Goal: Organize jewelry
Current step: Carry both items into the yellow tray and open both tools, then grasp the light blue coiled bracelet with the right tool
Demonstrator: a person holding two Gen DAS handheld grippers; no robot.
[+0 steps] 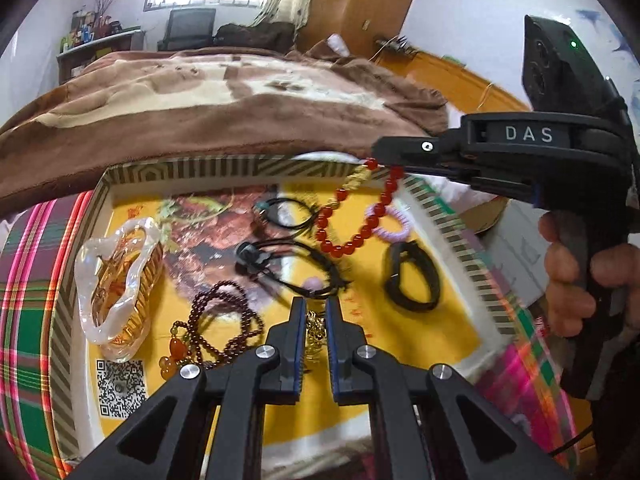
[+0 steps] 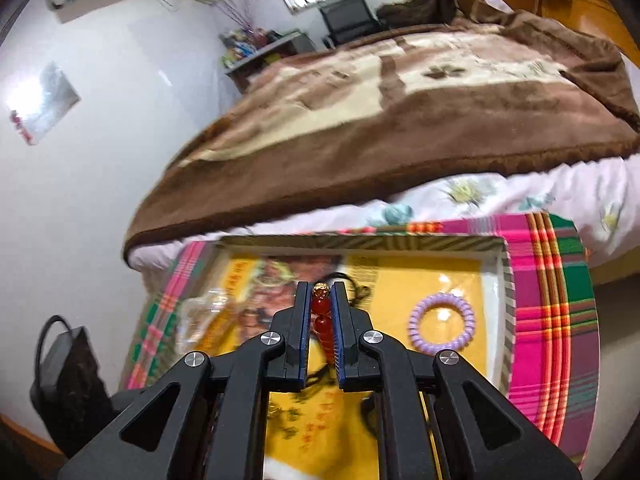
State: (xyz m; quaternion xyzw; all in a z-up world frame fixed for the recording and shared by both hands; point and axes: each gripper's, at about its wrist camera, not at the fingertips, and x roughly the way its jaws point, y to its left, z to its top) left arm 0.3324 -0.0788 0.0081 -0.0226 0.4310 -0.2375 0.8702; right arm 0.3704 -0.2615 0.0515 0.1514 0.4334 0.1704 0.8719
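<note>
Behind everything lay a bed under a brown and cream plush blanket (image 1: 224, 92), and in front of it a shallow yellow-lined tray (image 1: 448, 236) with a striped rim. At the upper right of the left wrist view, the right gripper (image 1: 394, 168) was clamped on a red round-bead bracelet (image 1: 360, 236), which dangled over the tray. At the lower centre, the left gripper (image 1: 316, 320) was pinched nearly together on a small gold trinket (image 1: 316, 332). A lilac coiled hair tie (image 2: 442, 324) lay flat inside the tray.
</note>
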